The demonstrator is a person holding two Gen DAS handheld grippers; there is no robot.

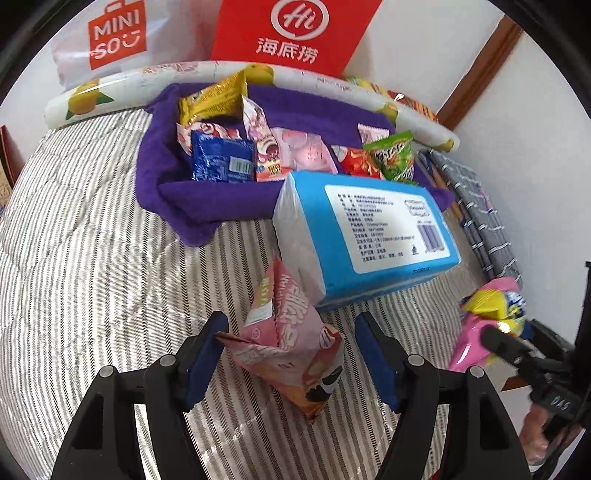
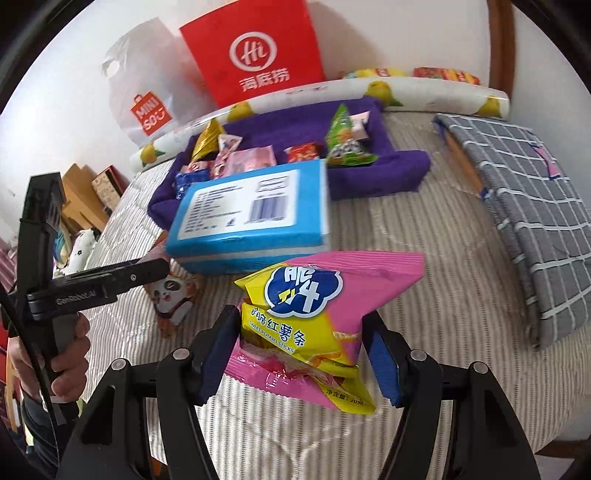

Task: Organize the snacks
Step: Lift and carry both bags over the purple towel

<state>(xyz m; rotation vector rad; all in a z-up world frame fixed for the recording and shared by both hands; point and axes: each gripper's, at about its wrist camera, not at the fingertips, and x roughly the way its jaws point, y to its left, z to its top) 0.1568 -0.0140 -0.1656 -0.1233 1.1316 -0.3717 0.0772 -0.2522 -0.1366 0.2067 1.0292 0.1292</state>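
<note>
**A:** What lies nearest the left gripper [image 1: 288,354]?

**B:** A pink snack pouch [image 1: 291,343] stands on the striped bedcover [image 1: 92,258] between its blue pads. The left pad touches a corner of the pouch, the right pad stands clear of it, so the jaws are apart and clamp nothing.

**A:** And the right gripper [image 2: 303,354]?

**B:** It is clamped on a pink-and-yellow bag of sweet potato sticks [image 2: 306,317], both pads pressing its sides, the bag lifted off the cover.

**A:** What stands in the way further on?

**B:** A blue tissue pack [image 1: 365,229], label side up, lies just beyond both bags, between them and the purple tray [image 1: 177,206]. The tray holds the other snacks: a blue packet [image 1: 221,157], a gold one [image 1: 212,98], pink ones, a red one and a green bag [image 1: 393,155].

**A:** And to the side?

**B:** A folded grey checked cloth [image 2: 524,206] lies well apart on the right of the bed.

**A:** Behind the tray?

**B:** A lemon-printed roll [image 1: 122,98] runs along the bed's far edge. Past it, a red paper bag [image 1: 295,33] and a white Miniso bag [image 1: 114,37] lean against the white wall [image 2: 399,37].
</note>
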